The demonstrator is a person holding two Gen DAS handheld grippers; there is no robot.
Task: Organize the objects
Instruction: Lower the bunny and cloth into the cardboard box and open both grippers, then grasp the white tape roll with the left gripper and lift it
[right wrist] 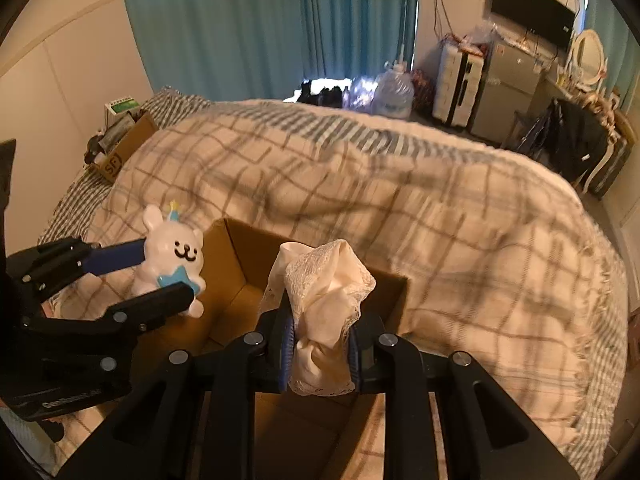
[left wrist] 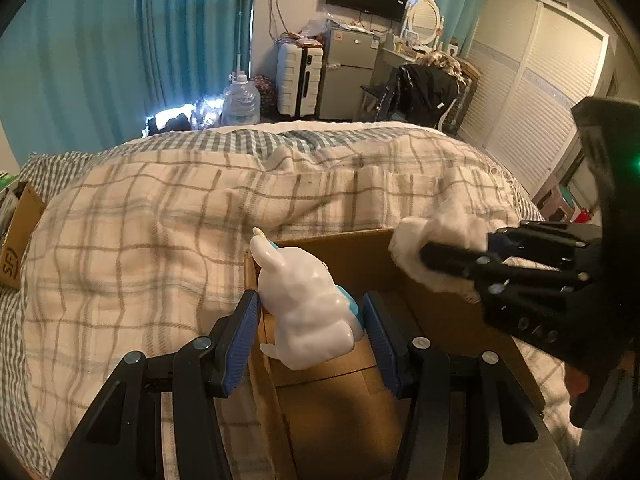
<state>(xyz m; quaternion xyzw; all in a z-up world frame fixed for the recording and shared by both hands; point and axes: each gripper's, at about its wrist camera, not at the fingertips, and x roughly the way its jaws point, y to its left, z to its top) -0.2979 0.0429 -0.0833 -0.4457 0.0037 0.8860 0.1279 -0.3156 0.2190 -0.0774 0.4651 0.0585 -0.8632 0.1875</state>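
A white toy bear [left wrist: 308, 308] with a blue bow is clamped between the blue pads of my left gripper [left wrist: 312, 312], above the left wall of an open cardboard box [left wrist: 360, 256] on the bed. The right wrist view shows the bear's [right wrist: 172, 260] smiling face and the left gripper [right wrist: 152, 276] around it. My right gripper [right wrist: 320, 344] is shut on a bunched cream lace cloth [right wrist: 324, 292] over the box's [right wrist: 232, 264] opening. In the left wrist view that cloth [left wrist: 436, 236] hangs from the right gripper [left wrist: 432, 264] above the box's right side.
A plaid blanket [right wrist: 440, 216] covers the bed around the box. A second cardboard box [right wrist: 120, 148] with packets stands at the bed's far left. Beyond the bed are teal curtains, a water jug [left wrist: 240, 100], a white suitcase [left wrist: 298, 80], a small fridge and a chair with dark clothes.
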